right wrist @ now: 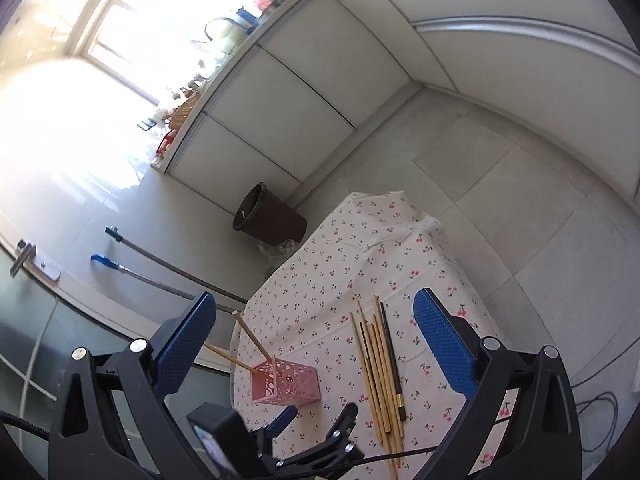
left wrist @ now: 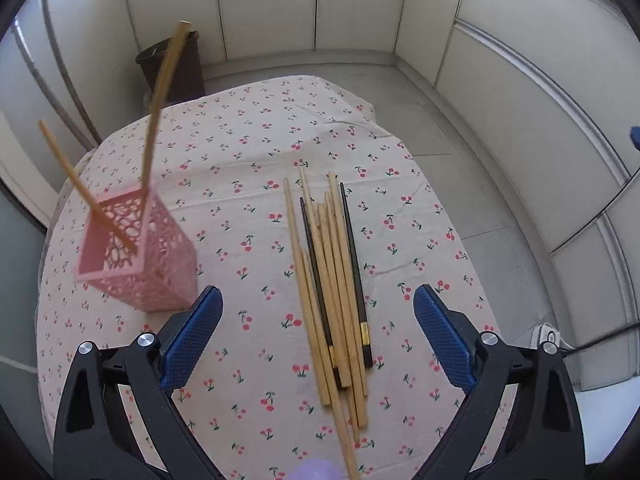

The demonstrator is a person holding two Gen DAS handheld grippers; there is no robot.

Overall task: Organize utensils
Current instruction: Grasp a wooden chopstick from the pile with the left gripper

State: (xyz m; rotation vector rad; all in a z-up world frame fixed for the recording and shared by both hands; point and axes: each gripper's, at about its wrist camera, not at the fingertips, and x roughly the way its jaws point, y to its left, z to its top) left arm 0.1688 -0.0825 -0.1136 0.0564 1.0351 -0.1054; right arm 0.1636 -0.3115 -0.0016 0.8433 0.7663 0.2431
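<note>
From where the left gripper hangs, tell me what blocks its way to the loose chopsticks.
Nothing visible does. The left gripper, jaws open and empty, hangs right over the pile of wooden and black chopsticks on the cherry-print tablecloth. The pink lattice holder stands off to the side.

pink basket [left wrist: 136,256] motion-blurred; longest chopstick [left wrist: 340,420] cut off by the lower edge beside an unidentifiable blurred lilac patch [left wrist: 316,470]; window [right wrist: 120,28] overexposed, shelf clutter [right wrist: 188,92] indistinct.
</note>
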